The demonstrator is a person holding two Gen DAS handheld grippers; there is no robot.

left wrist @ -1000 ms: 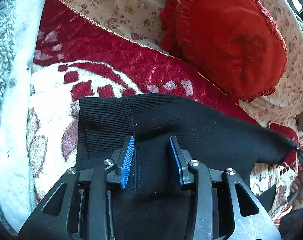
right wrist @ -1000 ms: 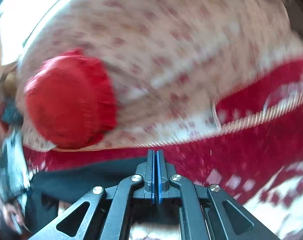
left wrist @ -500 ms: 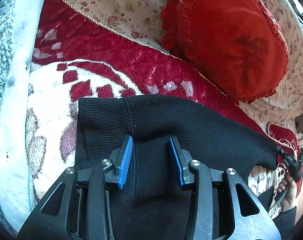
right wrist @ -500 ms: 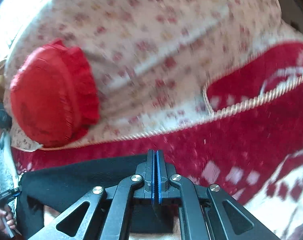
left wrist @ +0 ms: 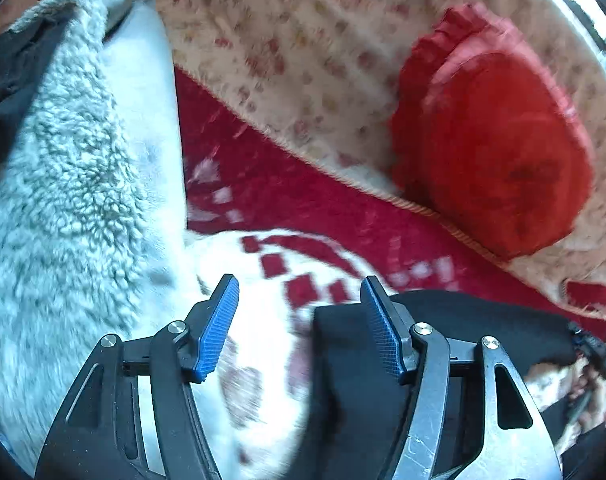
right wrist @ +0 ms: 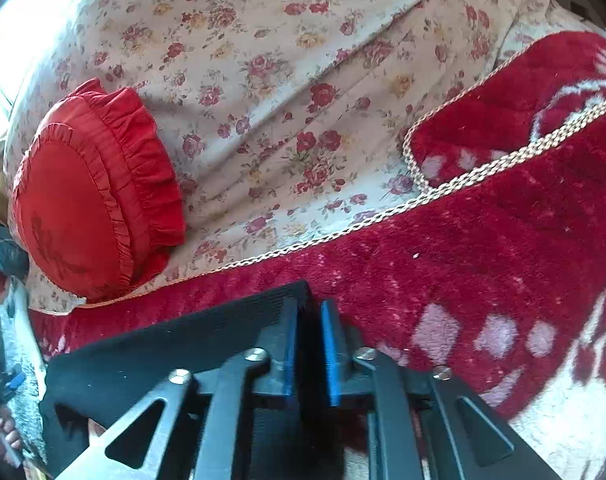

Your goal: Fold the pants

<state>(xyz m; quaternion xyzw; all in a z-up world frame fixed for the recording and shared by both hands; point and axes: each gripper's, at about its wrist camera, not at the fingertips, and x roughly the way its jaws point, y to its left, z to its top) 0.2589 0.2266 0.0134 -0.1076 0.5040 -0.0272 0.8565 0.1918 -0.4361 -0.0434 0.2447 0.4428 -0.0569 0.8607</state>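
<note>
Our left tongs stand wide apart, gripping nothing, at the end of the black pants. These stretch rightward across the red blanket to our right tongs, slightly parted around their corner.

The left gripper has black plastic linkage arms with triangular cut-outs, round silver screws at the joints, and ribbed blue pads lining its fingers. Scratches mark its right arm. The right gripper is built the same: black arms, silver screws, blue pads.
</note>
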